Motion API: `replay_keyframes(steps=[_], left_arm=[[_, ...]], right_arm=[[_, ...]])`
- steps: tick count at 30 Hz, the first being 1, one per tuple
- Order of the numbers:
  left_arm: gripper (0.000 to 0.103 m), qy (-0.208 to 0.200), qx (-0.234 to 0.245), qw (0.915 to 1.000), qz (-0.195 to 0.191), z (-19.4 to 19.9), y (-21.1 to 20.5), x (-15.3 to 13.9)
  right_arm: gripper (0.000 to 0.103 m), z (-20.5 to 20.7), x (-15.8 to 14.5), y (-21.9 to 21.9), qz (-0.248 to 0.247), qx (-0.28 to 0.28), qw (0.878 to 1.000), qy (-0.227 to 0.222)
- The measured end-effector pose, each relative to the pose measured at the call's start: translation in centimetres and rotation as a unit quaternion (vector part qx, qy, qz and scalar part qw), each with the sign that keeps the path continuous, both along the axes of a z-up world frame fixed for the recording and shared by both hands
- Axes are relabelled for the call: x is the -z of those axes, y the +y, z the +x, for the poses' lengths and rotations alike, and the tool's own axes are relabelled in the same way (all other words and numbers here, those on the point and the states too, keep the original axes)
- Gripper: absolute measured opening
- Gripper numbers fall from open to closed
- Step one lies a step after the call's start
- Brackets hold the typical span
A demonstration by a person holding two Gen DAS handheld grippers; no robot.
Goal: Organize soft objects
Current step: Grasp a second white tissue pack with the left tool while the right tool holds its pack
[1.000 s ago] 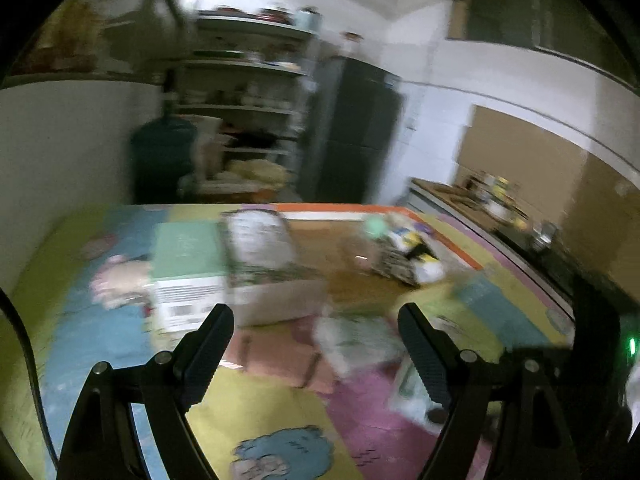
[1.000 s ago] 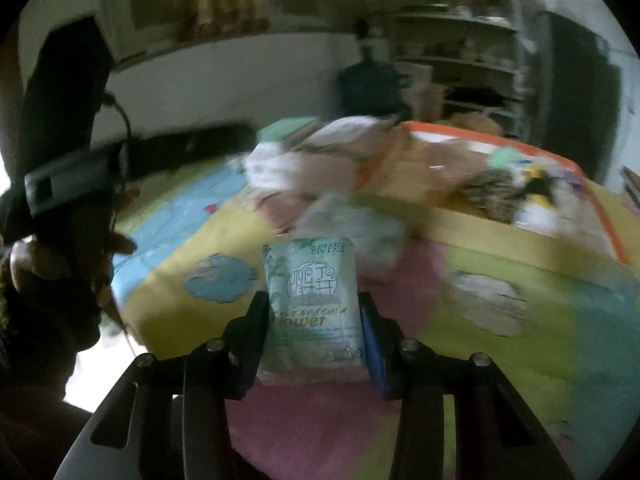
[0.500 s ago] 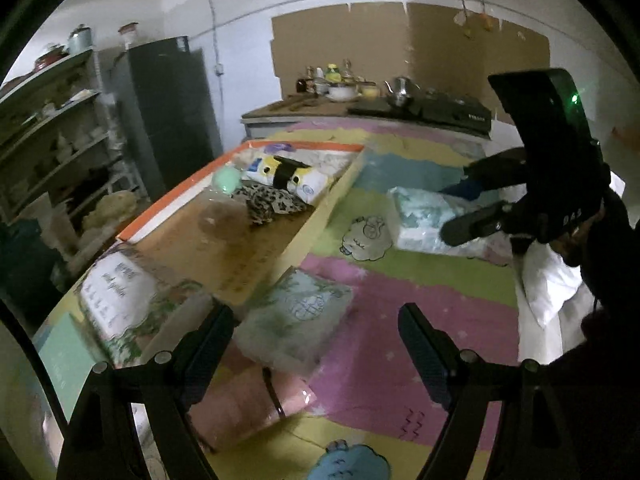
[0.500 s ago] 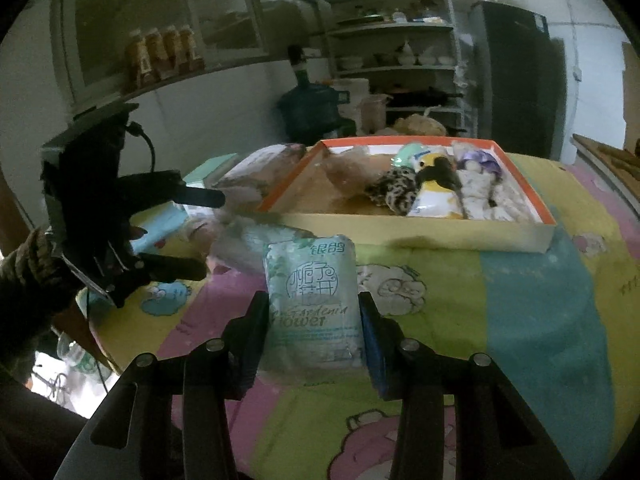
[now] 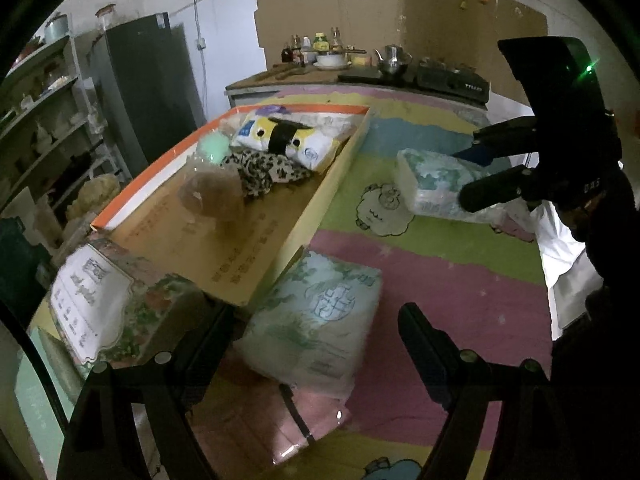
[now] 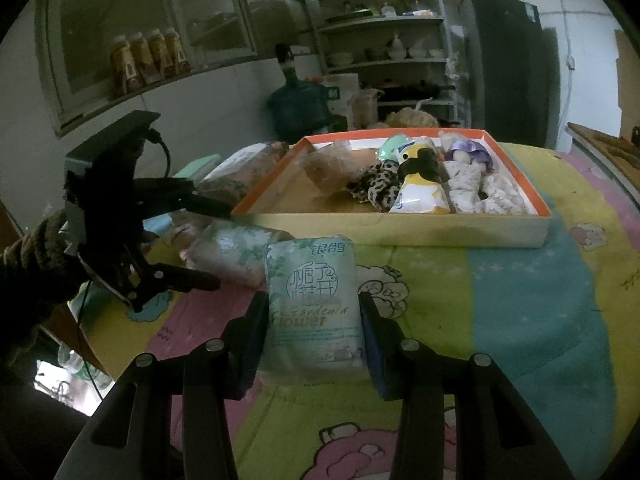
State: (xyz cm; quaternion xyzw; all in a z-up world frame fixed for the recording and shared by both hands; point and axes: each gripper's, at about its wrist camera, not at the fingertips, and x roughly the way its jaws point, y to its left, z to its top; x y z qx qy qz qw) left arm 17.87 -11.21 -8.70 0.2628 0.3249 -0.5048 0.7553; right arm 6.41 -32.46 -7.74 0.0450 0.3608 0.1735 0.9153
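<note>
Kitchen table: tissue pack pinched in right gripper, left gripper spread over second pack; next, carry to tray.

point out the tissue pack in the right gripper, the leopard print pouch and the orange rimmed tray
tissue pack (image 6: pixel 314 304), right wrist view, printed front
leopard print pouch (image 6: pixel 376 190), right wrist view, its middle
orange rimmed tray (image 6: pixel 400 230), right wrist view, near wall

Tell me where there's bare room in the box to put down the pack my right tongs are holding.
Bare floor runs along the orange-rimmed box's near wall and left end. Crowded: leopard cloth, yellow pack and pale bundle toward the far right.
</note>
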Motion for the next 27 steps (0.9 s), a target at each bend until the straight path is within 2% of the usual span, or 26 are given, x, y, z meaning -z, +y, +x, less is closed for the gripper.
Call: replay_keyframes(steps=[4,8,11,18,22,27], left_arm=[[0.082,-0.006,-0.005,0.9999,0.009,0.0,-0.3,0.4],[0.066,0.012,-0.025,0.9995,0.013,0.6,-0.1,1.0],[0.063,0.026,-0.028,0.9993,0.001,0.7,0.3,1.1],[0.059,0.024,-0.033,0.9991,-0.011,-0.1,0.7,0.8],[0.058,0.016,-0.038,0.999,-0.018,-0.9,0.9,0.2],[0.057,0.003,-0.068,0.9973,-0.028,-1.7,1.2,-0.7]], right_arm=[[0.045,0.4,0.2,-0.1,0.001,0.002,1.0,0.005],[0.045,0.7,0.4,0.1,0.002,-0.001,1.0,0.007],[0.045,0.9,0.5,0.3,0.003,-0.005,1.0,0.009],[0.045,1.1,0.5,0.6,0.005,-0.008,1.0,0.01],[0.045,1.0,0.4,0.8,0.004,-0.011,1.0,0.008],[0.045,0.5,0.0,1.1,0.005,-0.012,1.0,0.001]])
